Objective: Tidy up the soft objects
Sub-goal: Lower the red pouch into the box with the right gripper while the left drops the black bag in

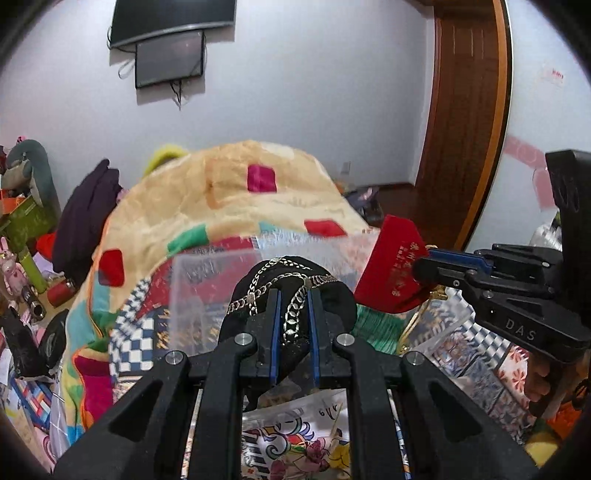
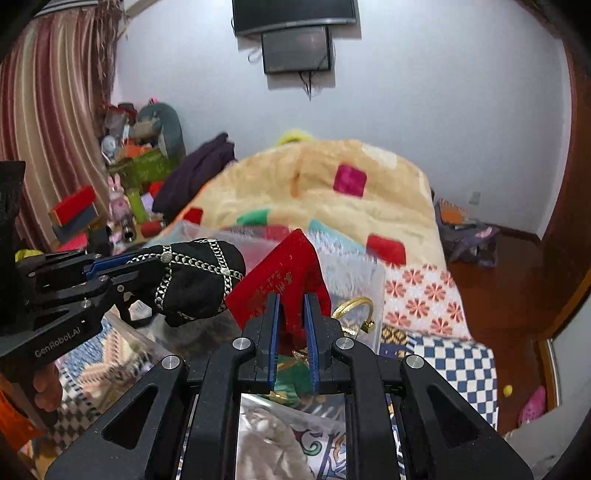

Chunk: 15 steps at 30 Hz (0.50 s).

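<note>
The left gripper [image 1: 292, 295] has its jaws clamped on a black chain-trimmed pouch [image 1: 291, 280], the right gripper [image 2: 291, 314] on a red velvet pouch [image 2: 284, 280], both above the clear plastic box [image 1: 207, 288] on the bed. The dangling gold cord [image 2: 354, 306] may snag the rim, or either shallow pinch could slip.

Two dark wall screens [image 2: 295, 33] at 12 o'clock, striped curtain [image 2: 48, 110] at 10, wooden door [image 1: 465, 122] at 2, patchwork blanket [image 1: 229, 206] centre.

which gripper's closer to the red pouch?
Right. The right gripper is shut on the red pouch; the left gripper holds the black chain pouch beside it, apart.
</note>
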Available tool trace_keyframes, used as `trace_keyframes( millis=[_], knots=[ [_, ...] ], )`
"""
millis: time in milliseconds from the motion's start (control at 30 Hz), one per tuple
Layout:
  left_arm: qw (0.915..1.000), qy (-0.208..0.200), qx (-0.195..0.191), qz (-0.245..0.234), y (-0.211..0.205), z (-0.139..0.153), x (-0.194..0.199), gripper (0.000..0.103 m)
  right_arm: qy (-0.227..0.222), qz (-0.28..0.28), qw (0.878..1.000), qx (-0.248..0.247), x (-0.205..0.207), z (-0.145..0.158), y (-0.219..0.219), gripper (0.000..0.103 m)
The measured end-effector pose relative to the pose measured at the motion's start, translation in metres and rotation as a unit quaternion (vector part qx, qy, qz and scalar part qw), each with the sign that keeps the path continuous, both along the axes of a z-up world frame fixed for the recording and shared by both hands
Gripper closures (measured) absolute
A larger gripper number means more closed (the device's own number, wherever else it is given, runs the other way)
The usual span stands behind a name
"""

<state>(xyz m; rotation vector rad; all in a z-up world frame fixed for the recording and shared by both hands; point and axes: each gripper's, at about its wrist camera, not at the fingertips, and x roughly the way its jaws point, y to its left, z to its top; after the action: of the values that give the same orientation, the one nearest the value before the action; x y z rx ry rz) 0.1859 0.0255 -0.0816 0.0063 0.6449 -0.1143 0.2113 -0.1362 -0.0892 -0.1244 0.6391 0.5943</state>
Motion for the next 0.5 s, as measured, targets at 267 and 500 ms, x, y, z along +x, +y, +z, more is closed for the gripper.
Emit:
trace_keyframes(
  millis=[267, 500],
  knots=[
    [0.9994, 0.031, 0.007, -0.015, -0.011, -0.022, 0.013, 0.091, 0.045, 0.011, 0.999, -0.027, 0.011, -0.021, 0.009, 0.091],
    [0.9988, 0.047, 0.002, -0.014, -0.013, -0.021, 0.013, 0.086, 0.045, 0.017, 0.998, -0.035, 0.005, -0.016, 0.010, 0.080]
  ],
)
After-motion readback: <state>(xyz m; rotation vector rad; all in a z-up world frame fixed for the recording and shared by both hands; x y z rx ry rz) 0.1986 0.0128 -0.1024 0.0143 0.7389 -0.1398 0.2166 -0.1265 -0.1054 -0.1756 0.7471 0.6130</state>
